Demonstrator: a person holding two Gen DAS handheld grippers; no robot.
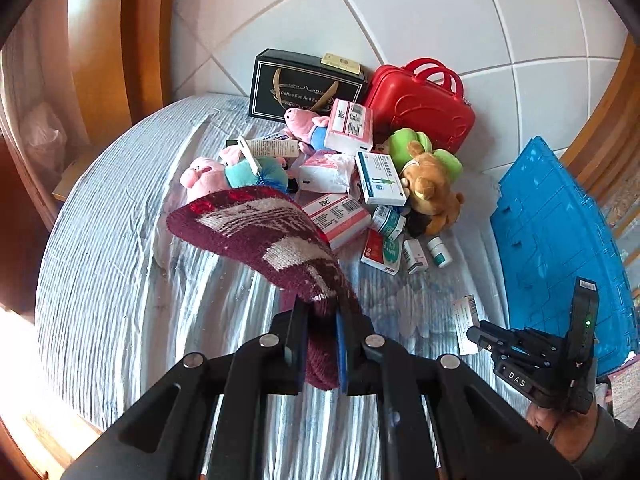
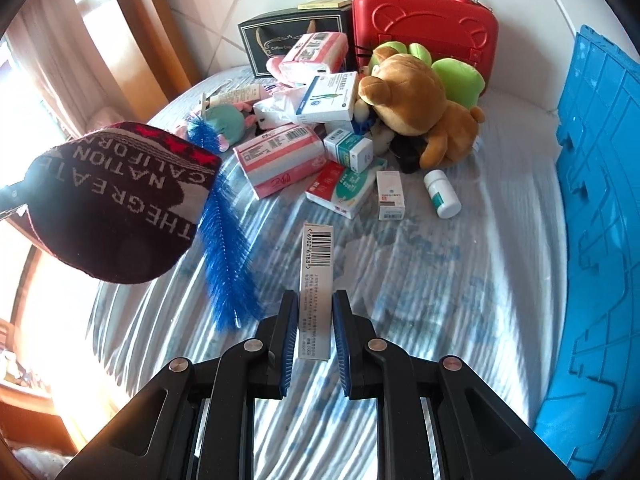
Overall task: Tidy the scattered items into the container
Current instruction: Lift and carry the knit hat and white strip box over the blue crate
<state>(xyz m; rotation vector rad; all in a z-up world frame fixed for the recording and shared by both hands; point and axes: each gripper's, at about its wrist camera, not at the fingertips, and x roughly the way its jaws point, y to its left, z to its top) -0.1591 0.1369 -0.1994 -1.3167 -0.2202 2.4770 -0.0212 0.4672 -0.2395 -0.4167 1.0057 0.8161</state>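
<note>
My left gripper (image 1: 322, 312) is shut on a maroon knit hat (image 1: 264, 236) and holds it above the bed; the hat also shows at the left in the right wrist view (image 2: 120, 200). My right gripper (image 2: 316, 304) is shut on a long white box with a barcode (image 2: 317, 276), lifted over the striped sheet. It shows at the lower right in the left wrist view (image 1: 476, 330). The blue crate (image 2: 600, 220) stands at the right. A pile of medicine boxes (image 2: 280, 156), a white pill bottle (image 2: 442, 194) and plush toys (image 2: 416, 100) lies farther back.
A red case (image 2: 424, 20) and a black gift box (image 2: 276, 36) stand against the white headboard. A blue feather-like brush (image 2: 224, 224) lies on the striped sheet (image 2: 420, 300) left of my right gripper. Wooden furniture is at the left.
</note>
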